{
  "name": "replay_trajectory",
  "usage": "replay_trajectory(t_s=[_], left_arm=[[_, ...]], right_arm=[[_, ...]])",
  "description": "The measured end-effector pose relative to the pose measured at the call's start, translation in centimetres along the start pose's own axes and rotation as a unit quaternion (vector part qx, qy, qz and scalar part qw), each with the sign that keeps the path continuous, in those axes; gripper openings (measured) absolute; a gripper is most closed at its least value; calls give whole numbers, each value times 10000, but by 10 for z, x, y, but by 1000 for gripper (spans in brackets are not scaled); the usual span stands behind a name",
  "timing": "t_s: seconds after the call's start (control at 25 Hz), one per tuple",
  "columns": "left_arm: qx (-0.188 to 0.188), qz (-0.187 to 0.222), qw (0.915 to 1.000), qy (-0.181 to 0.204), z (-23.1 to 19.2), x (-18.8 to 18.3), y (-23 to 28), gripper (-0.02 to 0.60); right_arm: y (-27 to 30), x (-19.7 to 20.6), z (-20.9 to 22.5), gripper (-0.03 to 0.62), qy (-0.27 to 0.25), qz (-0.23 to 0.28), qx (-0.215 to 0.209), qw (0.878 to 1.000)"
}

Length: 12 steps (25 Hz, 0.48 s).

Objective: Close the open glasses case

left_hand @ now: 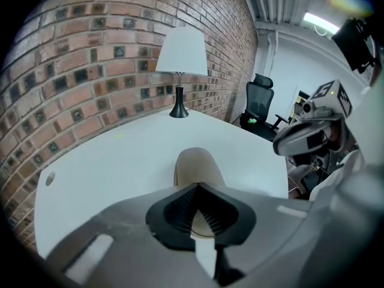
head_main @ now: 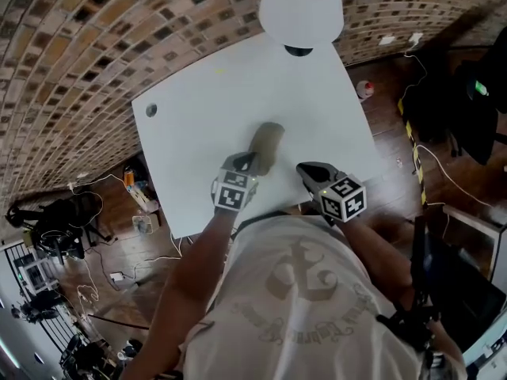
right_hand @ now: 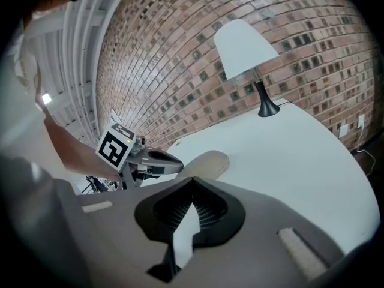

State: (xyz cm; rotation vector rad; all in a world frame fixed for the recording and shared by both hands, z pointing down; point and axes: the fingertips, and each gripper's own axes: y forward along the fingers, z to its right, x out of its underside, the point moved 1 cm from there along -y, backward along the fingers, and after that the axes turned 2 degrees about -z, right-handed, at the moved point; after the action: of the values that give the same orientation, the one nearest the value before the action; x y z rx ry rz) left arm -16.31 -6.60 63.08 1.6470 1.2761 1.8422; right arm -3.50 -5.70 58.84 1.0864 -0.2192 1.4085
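A tan glasses case (head_main: 268,142) lies on the white table (head_main: 238,77), a little back from the front edge, its lid down over its base. My left gripper (head_main: 250,163) is shut with its tips at the case's near end; nothing is between its jaws. In the left gripper view the case (left_hand: 198,164) shows just past the shut left gripper (left_hand: 198,186). My right gripper (head_main: 306,169) hangs to the right of the case, apart from it and shut on nothing. The right gripper view shows the case (right_hand: 209,162) beyond the right gripper (right_hand: 192,180).
A white-shaded lamp (head_main: 301,6) on a black foot stands at the table's far edge. A round hole (head_main: 151,110) marks the table's left corner. A brick wall runs behind. Cables and gear lie on the floor at the left (head_main: 135,204), and an office chair (left_hand: 259,98) stands beyond the table.
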Motion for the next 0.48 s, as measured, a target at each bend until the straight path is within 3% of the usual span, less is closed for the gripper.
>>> replay_trajectory(t_s=[0.32,0.48], left_arm=[[-291,309,9990,-141,8,-15,-9,8],[-210,708,9971,-207,18,-24,-17,8]], right_arm=[[-14,-1,12,9,-211,-123,-188,9995],[-18,-3,21,9,-342,-159,-141,9992]])
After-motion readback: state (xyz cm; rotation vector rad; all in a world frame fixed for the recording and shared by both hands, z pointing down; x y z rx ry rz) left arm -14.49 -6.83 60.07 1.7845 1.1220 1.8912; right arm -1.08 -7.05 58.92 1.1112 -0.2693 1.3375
